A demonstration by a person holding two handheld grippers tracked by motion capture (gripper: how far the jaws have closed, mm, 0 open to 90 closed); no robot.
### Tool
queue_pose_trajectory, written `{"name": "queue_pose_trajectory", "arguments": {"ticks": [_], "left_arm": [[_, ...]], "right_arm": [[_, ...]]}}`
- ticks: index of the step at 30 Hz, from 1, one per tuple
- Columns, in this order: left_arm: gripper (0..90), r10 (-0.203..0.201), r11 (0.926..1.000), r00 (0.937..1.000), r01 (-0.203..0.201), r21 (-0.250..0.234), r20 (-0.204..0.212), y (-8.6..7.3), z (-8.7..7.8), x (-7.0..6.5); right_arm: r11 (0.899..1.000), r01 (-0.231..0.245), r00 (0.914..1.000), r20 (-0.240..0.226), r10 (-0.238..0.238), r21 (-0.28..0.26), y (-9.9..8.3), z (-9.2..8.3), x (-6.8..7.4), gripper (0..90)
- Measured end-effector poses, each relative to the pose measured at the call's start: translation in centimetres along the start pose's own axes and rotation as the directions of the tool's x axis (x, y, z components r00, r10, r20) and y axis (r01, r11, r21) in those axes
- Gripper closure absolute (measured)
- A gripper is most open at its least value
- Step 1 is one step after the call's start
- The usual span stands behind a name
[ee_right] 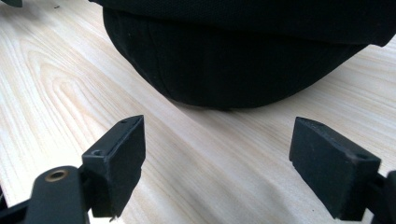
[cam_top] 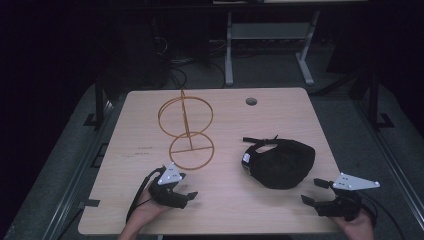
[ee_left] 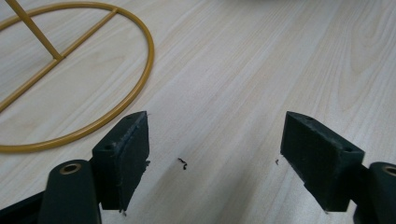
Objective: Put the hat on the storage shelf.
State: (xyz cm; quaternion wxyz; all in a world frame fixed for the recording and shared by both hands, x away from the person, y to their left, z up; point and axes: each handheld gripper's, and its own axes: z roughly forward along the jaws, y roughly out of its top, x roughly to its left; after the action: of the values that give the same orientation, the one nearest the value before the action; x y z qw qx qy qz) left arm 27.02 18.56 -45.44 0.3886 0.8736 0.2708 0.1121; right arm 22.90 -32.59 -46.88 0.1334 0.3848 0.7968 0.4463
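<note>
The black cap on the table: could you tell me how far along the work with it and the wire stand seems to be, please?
Nothing looks done yet: the black cap lies flat on the table, apart from the gold wire stand. In hand, nothing: the left gripper is open near the stand's base ring, and the right gripper is open, facing the cap. Gripping the cap and probably placing it on the stand remain.

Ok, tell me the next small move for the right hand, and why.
Probably ease the right tongs forward onto the near edge of the black cap: their jaws stand open and empty, with bare table between them and the cap just ahead.
</note>
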Motion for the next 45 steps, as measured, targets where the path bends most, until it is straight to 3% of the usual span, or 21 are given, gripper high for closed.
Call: {"name": "queue_pose_trajectory", "arguments": {"ticks": [7, 10, 19, 27, 35, 36, 41, 42, 45], "left_arm": [[22.2, -0.01, 0.9999, 0.9999, 0.01, -0.002, 0.007, 0.1, 0.2, -0.1], [21.8, 0.017, 0.9999, 0.9997, -0.017, 0.0, 0.018, 0.4, 0.2, -0.6], [20.9, 0.036, 0.9993, 0.9978, -0.036, -0.007, 0.055, 1.7, 0.8, -1.7], [20.7, 0.085, 0.9963, 0.9907, -0.086, 0.003, 0.107, 3.8, 1.5, -3.0], [20.6, 0.116, 0.9932, 0.9846, -0.114, -0.023, 0.131, 6.0, 1.6, -4.0], [20.6, 0.138, 0.9904, 0.981, -0.137, -0.018, 0.136, 6.7, 1.8, -4.3], [20.9, 0.163, 0.9865, 0.9768, -0.16, -0.035, 0.139, 8.2, 2.3, -5.0], [21.2, 0.174, 0.9846, 0.9724, -0.169, -0.044, 0.155, 8.8, 2.7, -5.4], [21.4, 0.196, 0.9806, 0.967, -0.193, -0.033, 0.163, 9.9, 3.3, -5.8]], "right_arm": [[1.0, -0.008, 1.0, -0.001, 0.008, -0.01, -0.2, -0.2, 0.1, 17.9], [1.0, -0.009, 1.0, 0.0, 0.009, -0.014, 0.0, -0.3, 0.3, 17.8], [1.0, -0.008, 1.0, -0.002, 0.008, -0.01, -0.1, -0.2, 0.2, 17.6], [1.0, -0.005, 1.0, -0.001, 0.005, -0.017, -0.1, -0.2, 0.2, 17.5], [1.0, -0.007, 0.9999, -0.009, 0.007, -0.004, 0.0, 0.0, 0.3, 17.5], [1.0, -0.003, 1.0, -0.009, 0.003, -0.002, 0.0, 0.1, 0.4, 17.4], [1.0, -0.015, 0.9998, -0.012, 0.015, -0.015, -0.1, -0.1, 0.2, 17.4], [0.999, -0.022, 0.9997, -0.015, 0.021, -0.025, -0.1, -0.1, 0.2, 17.4], [0.999, -0.025, 0.9995, -0.018, 0.024, -0.027, -0.1, -0.2, 0.1, 17.4]]}}
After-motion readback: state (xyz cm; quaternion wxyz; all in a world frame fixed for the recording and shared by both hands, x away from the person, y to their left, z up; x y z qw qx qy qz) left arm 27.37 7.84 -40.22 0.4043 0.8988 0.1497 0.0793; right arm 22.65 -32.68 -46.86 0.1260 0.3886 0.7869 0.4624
